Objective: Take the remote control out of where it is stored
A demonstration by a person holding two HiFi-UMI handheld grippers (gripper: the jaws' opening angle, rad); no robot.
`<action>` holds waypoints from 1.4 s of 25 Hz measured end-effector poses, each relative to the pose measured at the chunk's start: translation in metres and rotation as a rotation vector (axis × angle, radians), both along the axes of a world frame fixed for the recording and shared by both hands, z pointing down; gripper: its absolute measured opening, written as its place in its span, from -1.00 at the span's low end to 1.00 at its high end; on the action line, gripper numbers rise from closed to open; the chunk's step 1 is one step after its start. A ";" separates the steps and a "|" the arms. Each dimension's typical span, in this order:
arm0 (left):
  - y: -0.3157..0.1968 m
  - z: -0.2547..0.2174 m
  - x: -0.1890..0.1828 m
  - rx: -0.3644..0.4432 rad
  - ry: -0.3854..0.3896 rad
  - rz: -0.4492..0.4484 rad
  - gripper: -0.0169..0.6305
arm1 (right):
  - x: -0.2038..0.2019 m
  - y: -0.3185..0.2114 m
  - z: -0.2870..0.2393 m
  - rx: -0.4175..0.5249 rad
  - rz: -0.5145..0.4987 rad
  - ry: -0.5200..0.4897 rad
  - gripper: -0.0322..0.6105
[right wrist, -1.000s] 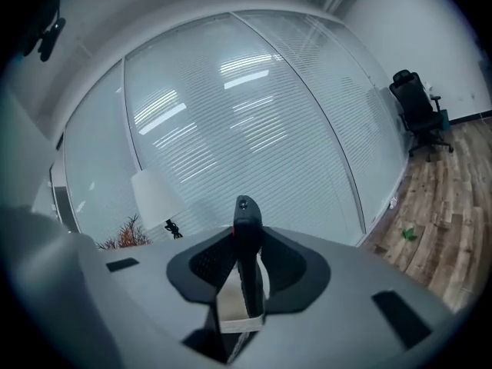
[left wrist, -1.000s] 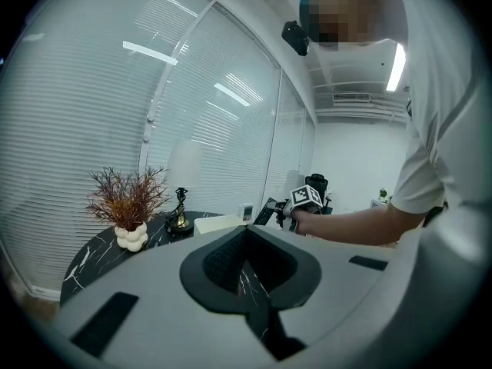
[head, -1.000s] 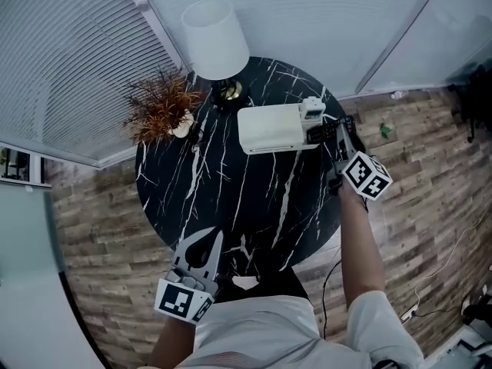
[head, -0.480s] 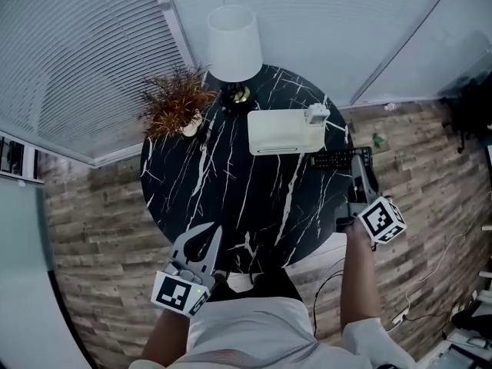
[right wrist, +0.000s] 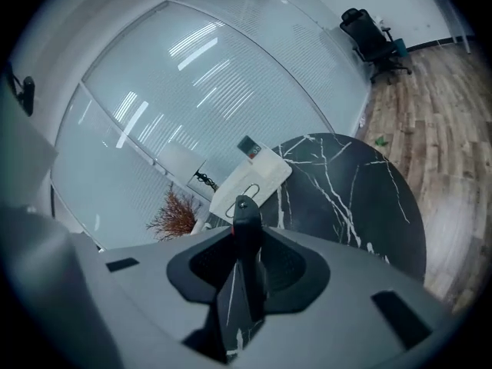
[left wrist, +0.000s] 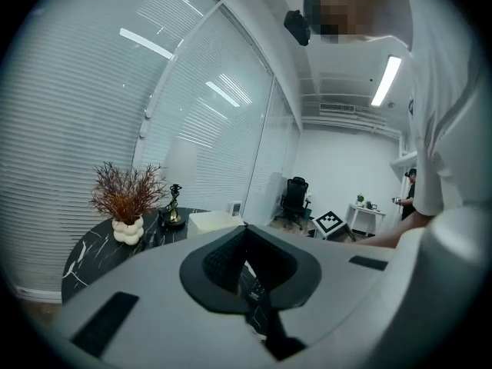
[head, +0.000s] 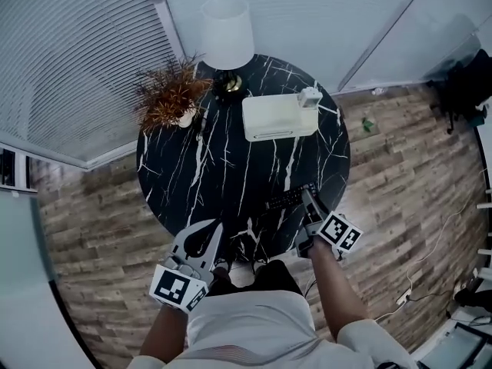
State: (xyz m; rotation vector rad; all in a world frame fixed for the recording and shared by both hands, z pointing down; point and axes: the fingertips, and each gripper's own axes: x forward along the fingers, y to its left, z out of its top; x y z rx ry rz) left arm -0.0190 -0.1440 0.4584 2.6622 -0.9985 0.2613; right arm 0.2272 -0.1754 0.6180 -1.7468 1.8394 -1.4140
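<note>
right gripper (head: 307, 197) jaws pinch the remote control (head: 281, 201); left gripper (head: 217, 228) jaws pressed together.

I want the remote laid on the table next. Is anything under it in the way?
Nothing visible. The remote, clamped in the right gripper, hangs over bare table near its front edge; the box, lamp and plant stand at the far side.
</note>
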 end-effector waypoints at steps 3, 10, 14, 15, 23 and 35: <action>0.013 0.007 -0.001 -0.027 -0.014 0.041 -0.92 | 0.004 0.008 0.014 -0.003 0.021 -0.021 -0.58; 0.023 0.020 0.000 -0.067 -0.018 0.058 -0.92 | 0.015 0.001 0.038 0.015 -0.033 -0.044 -0.54; 0.023 0.022 0.005 -0.080 -0.014 0.060 -0.92 | 0.023 -0.002 0.055 -0.043 -0.034 -0.036 -0.49; 0.022 0.022 0.005 -0.083 -0.012 0.057 -0.92 | 0.024 -0.004 0.060 -0.064 -0.034 -0.043 -0.49; 0.012 0.014 0.014 -0.045 0.013 0.054 -0.92 | 0.036 -0.010 0.092 -0.219 -0.021 -0.048 -0.44; 0.008 0.009 0.001 -0.024 0.016 0.037 -0.92 | 0.043 -0.005 0.100 -0.301 -0.076 0.148 -0.31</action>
